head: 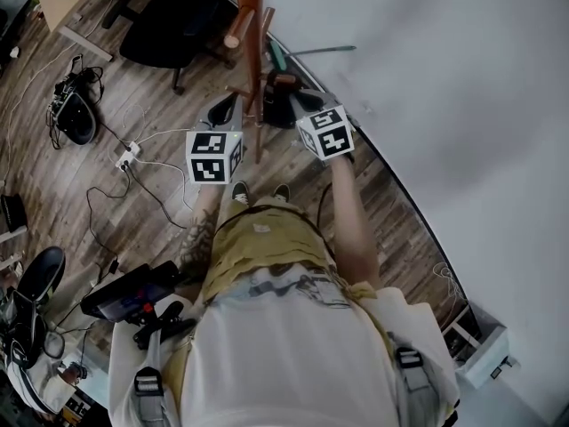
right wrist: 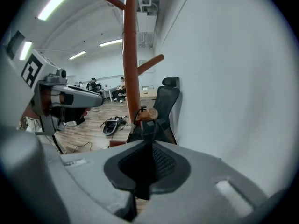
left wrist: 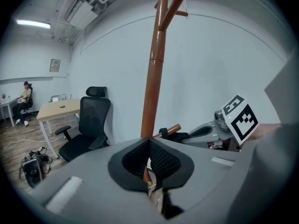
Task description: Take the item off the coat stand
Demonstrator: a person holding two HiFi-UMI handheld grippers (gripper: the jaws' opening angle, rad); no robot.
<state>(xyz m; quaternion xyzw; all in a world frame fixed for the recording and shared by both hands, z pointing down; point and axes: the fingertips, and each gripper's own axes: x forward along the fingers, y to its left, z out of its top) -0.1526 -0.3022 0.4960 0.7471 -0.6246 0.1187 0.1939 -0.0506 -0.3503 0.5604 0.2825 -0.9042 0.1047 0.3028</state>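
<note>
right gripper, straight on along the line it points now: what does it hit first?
Most likely the dark strap hanging from the lower peg of the coat stand, just ahead of the right gripper, fingers shut; then the peg itself. Depth is unclear: the strap may already touch the fingertips.

Black strap point(right wrist: 153, 128) (on low peg point(right wrist: 147, 115))

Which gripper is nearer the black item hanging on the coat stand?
Right. The right gripper is right at the black item; the left gripper sits across the pole, farther off.
</note>
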